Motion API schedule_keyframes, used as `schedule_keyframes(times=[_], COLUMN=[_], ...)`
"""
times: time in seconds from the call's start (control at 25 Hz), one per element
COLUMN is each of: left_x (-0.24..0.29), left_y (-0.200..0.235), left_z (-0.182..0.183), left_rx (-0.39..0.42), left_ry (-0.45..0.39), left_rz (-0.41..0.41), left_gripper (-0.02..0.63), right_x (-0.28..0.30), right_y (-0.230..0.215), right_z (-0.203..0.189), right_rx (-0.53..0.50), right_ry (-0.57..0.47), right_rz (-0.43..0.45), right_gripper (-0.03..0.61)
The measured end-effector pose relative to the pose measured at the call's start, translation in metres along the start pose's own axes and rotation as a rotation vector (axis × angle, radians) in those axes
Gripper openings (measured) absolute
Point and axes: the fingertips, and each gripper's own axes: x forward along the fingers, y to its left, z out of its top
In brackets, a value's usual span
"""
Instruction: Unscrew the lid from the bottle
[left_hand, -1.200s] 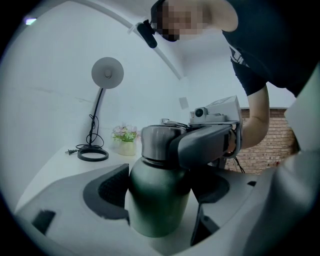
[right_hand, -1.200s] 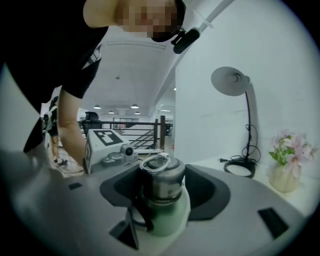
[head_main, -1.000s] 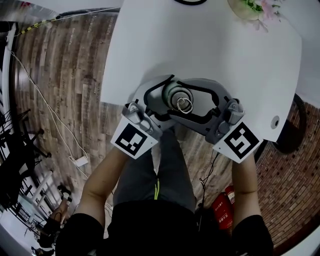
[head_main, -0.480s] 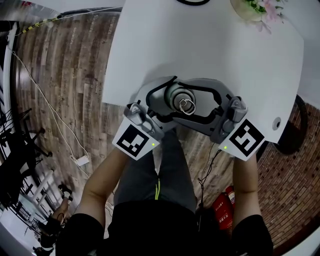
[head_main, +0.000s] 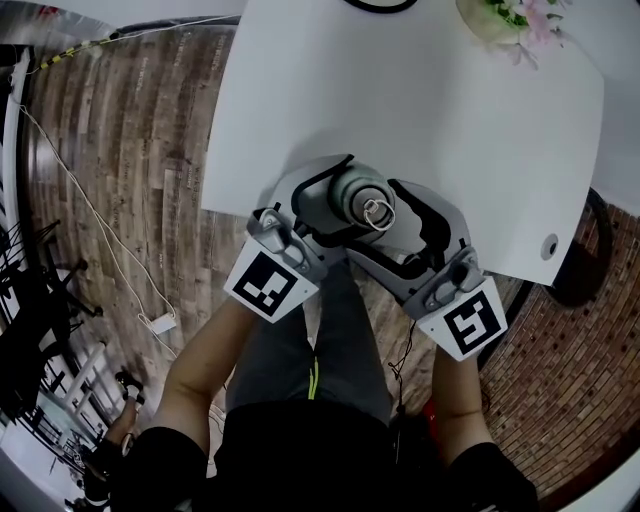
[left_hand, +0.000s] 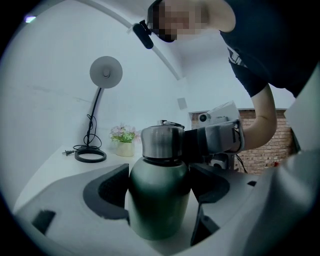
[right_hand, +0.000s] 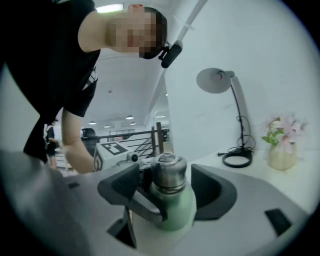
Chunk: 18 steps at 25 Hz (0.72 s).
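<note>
Left gripper (left_hand: 159, 192): closed on the bottle (left_hand: 159, 220). A dark pad presses each side of the green body, below the shoulder.
Right gripper (right_hand: 167, 190): its jaws are opening. The lid (right_hand: 169, 175) stands between them with a gap on either side, and neither pad presses on it.
Bottle: upright between the left gripper's jaws. Its base is hidden behind them.
Lid: steel with a small ring on top, seated on the neck. It is level with the right gripper's pads and above the left gripper's.
Step in hand: probably a release between turns, so the lid can be taken afresh and twisted on.
Doing it well: keep the left gripper clamped and level so the body cannot spin. Centre the right pads on the lid's steel wall, clear of the shoulder, and close squarely before turning about the bottle's upright axis.
Risk: a grip that is too high or off-centre will likely slip on the smooth steel.
Beyond the jaws: a lamp (left_hand: 102, 75) and a flower pot (left_hand: 125, 146) stand far past the bottle on the white table (head_main: 420, 100), well apart from both grippers.
Count: two grippers, one bottle, one lid, one lamp, one flower pot, one table.
</note>
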Motion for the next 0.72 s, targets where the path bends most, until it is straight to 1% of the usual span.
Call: schedule_keyframes(times=[0.08,0.12,0.2,0.48,0.64,0.72], left_x=[0.001,0.002,0.002,0.0,-0.002,-0.003], left_y=[0.0,0.0,0.0,-0.001,0.0,0.0], left_z=[0.001,0.001,0.001,-0.001,-0.001,-0.001], left_rx=[0.003,0.003,0.003,0.004,0.003,0.002], left_ry=[0.0,0.0,0.003,0.004,0.003,0.005], left_rz=[-0.003,-0.003,-0.004,-0.006,-0.007,-0.008], left_gripper=[0.356,0.356,0.356,0.356,0.356,0.356], right_x=[0.001,0.003,0.008,0.016,0.022,0.024], right_y=[-0.004,-0.005,-0.006,-0.019,-0.018,-0.016], right_z=[0.003,0.004,0.002,0.004,0.001,0.001], right_rx=[0.0,-0.005,-0.023,-0.069,-0.063,-0.065], right_ry=[-0.031,-0.036,-0.026,-0.008,0.001,0.004], right_rz=[-0.128,-0.176,-0.243,-0.402,-0.441,-0.446], right_gripper=[0.302,0.302,0.302,0.302,0.301,0.276])
